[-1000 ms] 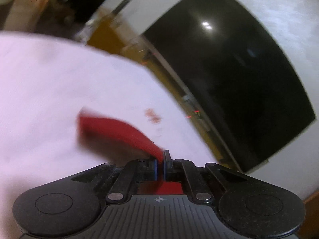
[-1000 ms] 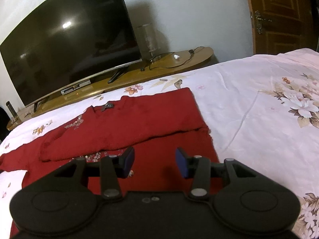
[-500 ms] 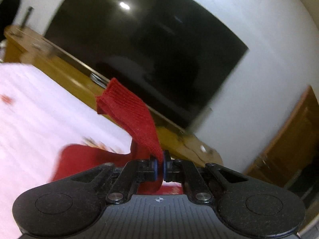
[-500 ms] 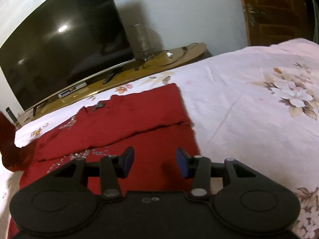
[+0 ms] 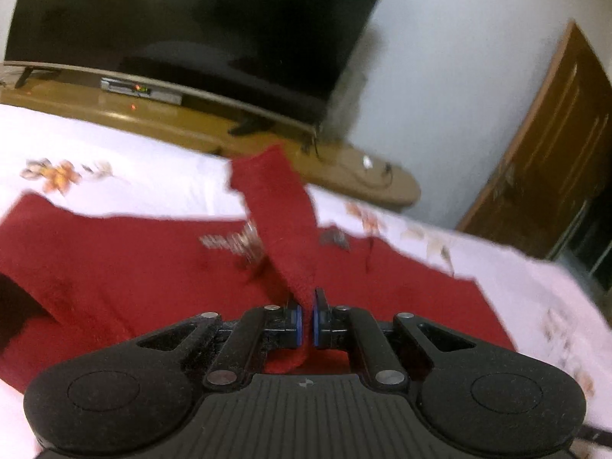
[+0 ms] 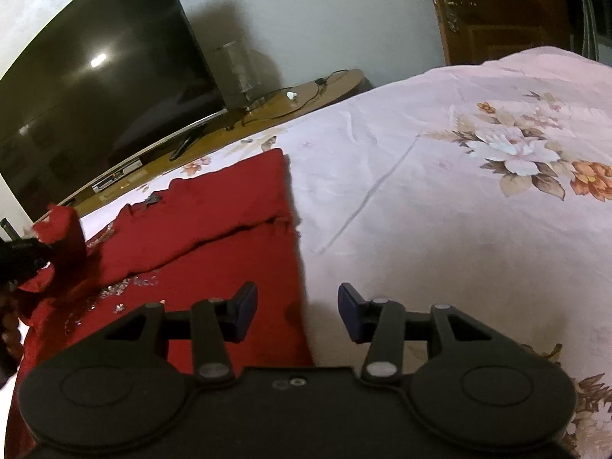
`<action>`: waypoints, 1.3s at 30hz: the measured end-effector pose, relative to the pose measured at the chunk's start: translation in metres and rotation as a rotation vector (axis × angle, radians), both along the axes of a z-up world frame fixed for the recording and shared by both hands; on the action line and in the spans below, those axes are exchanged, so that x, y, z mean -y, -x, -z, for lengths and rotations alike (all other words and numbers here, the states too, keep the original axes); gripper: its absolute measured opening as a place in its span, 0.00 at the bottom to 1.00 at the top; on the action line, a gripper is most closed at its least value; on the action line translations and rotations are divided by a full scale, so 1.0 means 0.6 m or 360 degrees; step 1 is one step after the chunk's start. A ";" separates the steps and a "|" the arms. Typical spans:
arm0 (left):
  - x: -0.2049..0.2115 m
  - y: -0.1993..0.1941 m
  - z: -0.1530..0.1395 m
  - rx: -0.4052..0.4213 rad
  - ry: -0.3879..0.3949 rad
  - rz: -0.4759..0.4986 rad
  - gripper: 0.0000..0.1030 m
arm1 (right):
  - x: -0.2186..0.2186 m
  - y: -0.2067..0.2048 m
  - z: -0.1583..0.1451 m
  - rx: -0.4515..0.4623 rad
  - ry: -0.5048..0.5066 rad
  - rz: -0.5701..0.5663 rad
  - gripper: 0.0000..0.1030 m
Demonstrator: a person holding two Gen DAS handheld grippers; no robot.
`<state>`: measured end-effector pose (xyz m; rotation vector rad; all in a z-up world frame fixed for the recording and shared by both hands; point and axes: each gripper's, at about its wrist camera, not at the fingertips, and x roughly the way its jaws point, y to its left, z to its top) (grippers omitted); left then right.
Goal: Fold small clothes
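A small red knit sweater with silver beading lies flat on the bed. My left gripper is shut on its left sleeve and holds the sleeve up over the sweater's body. In the right wrist view the sweater lies at the left, its right sleeve folded across the chest. The lifted sleeve and the left gripper's tip show at the far left. My right gripper is open and empty above the sweater's right edge.
The bed has a pale floral sheet. Beyond the bed's far edge stands a low wooden TV stand with a large dark TV. A brown wooden door is at the right.
My left gripper has swung right with the sleeve, lifting it from the side of the bed to over the sweater's body. My right gripper has shifted right toward the sweater's edge, still open.
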<state>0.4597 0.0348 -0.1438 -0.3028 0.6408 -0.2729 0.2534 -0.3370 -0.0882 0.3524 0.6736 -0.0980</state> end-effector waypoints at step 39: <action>-0.175 0.120 0.027 -0.0068 -0.0354 -0.0209 0.76 | -0.212 -0.271 -0.005 0.0173 -0.0340 -0.0322 0.09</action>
